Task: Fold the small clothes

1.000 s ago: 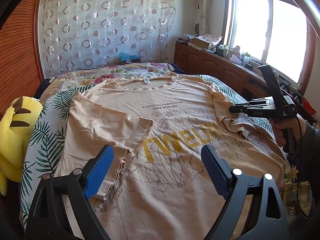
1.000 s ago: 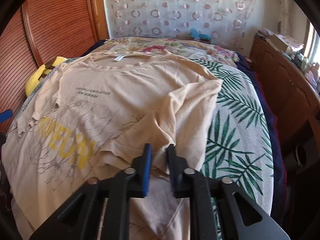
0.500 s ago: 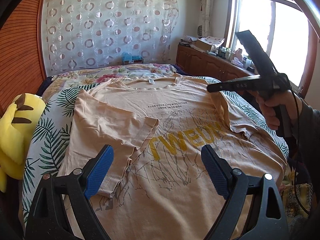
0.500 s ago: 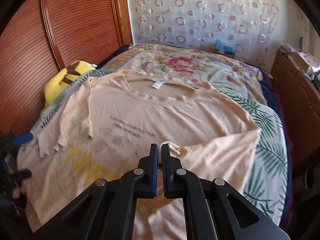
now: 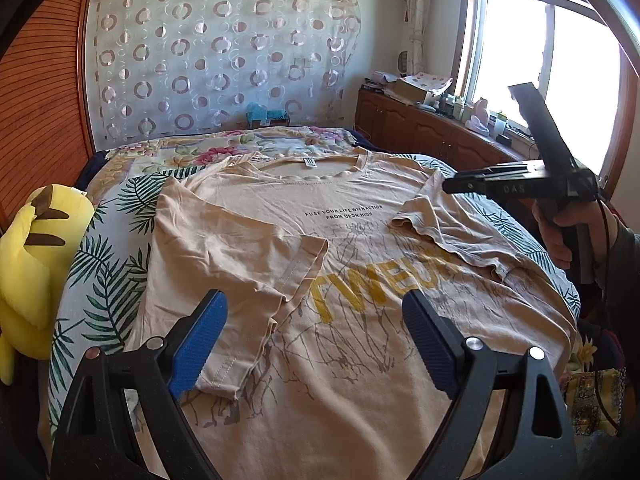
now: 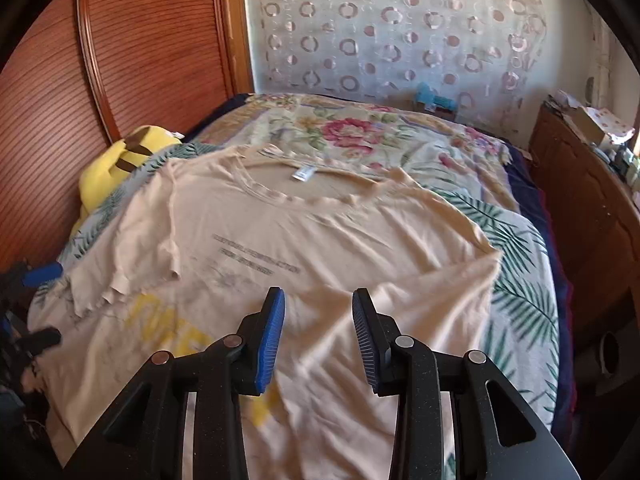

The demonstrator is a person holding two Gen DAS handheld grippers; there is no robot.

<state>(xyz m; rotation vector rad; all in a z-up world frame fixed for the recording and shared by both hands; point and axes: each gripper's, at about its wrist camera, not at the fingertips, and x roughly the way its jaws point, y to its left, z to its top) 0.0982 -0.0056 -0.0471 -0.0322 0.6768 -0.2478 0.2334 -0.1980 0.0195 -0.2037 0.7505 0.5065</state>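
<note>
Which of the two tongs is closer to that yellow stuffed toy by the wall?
Left. The left tongs hover over the shirt's side nearest the yellow stuffed toy; the right tongs, jaws opening, are across the shirt, by the window side.

Your peach T-shirt [image 5: 360, 240] is soft, matt cotton-like cloth, lightly creased, lying on a leaf-print bedspread [image 5: 108, 280] of smooth fabric. Your left gripper [image 5: 316, 336] shows matt black plastic with ribbed blue pads and shiny metal pins. Beside the bed, a plush yellow toy [image 5: 32, 264]; behind, glossy ribbed wood panelling [image 6: 152, 40].
</note>
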